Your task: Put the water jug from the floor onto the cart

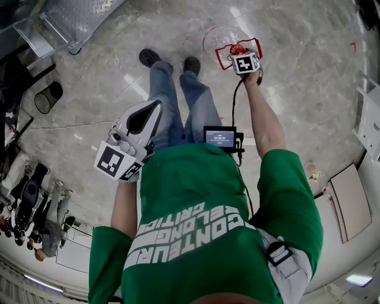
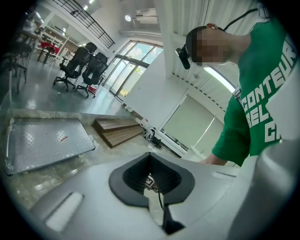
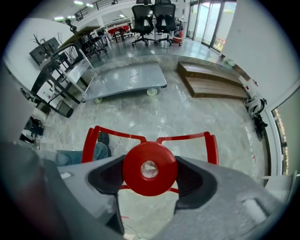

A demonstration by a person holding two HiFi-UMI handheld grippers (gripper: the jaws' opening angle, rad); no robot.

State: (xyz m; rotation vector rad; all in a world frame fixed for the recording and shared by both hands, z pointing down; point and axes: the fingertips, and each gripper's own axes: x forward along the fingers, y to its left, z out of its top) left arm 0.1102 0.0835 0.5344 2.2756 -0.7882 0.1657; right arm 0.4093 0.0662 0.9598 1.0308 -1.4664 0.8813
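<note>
The water jug [image 1: 218, 37] is clear, with a red cap [image 3: 150, 168] and a red carry handle [image 3: 183, 138]. In the head view it is ahead of the person's shoes, under my outstretched right gripper [image 1: 238, 52]. In the right gripper view the right gripper [image 3: 150, 174] is shut on the red cap from both sides. Whether the jug's base touches the floor is hidden. My left gripper [image 1: 152, 108] is held close to the person's hip, shut with nothing in it; in its own view the left gripper [image 2: 151, 177] shows only a hollow. The grey flat cart [image 3: 126, 78] stands further off.
The cart [image 1: 77, 18] is at the head view's upper left, and its push handle [image 3: 70, 61] is on the left in the right gripper view. Wooden steps [image 3: 211, 79] lie right of it, office chairs [image 3: 152, 18] behind. A black bin [image 1: 47, 97] and bystanders [image 1: 29, 208] are at left.
</note>
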